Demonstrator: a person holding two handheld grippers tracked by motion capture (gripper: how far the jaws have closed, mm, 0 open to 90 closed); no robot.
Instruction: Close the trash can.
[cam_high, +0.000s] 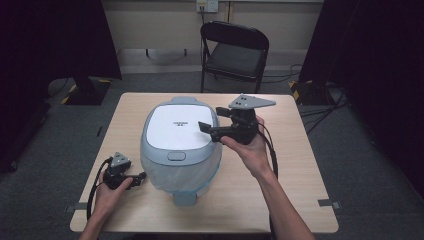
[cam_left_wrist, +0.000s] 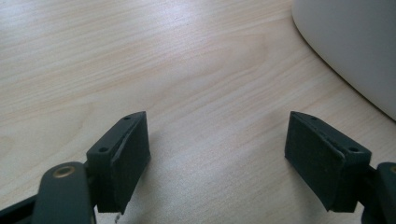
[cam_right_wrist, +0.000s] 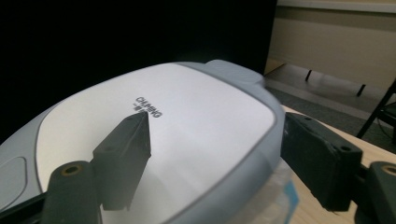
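A rice-cooker-like appliance (cam_high: 180, 165) with a white lid (cam_high: 179, 125) and a blue-grey rim stands in the middle of the wooden table (cam_high: 285, 200). My right gripper (cam_high: 212, 120) hovers at the lid's right edge, pointing left, jaws open with nothing between them. In the right gripper view, this gripper (cam_right_wrist: 215, 135) has one jaw over the lid (cam_right_wrist: 187, 112) and the other past its rim. My left gripper (cam_high: 141, 178) rests on the table left of the appliance, open and empty. In the left gripper view, the left gripper (cam_left_wrist: 217, 140) faces bare wood, with the appliance's white wall (cam_left_wrist: 355, 42) at the upper right.
A black folding chair (cam_high: 234, 50) stands behind the table's far edge. Dark curtains (cam_high: 55, 40) hang at both sides, with stand bases (cam_high: 85, 92) on the floor. A release button (cam_high: 176, 156) sits at the lid's front. Bare table lies right of the appliance.
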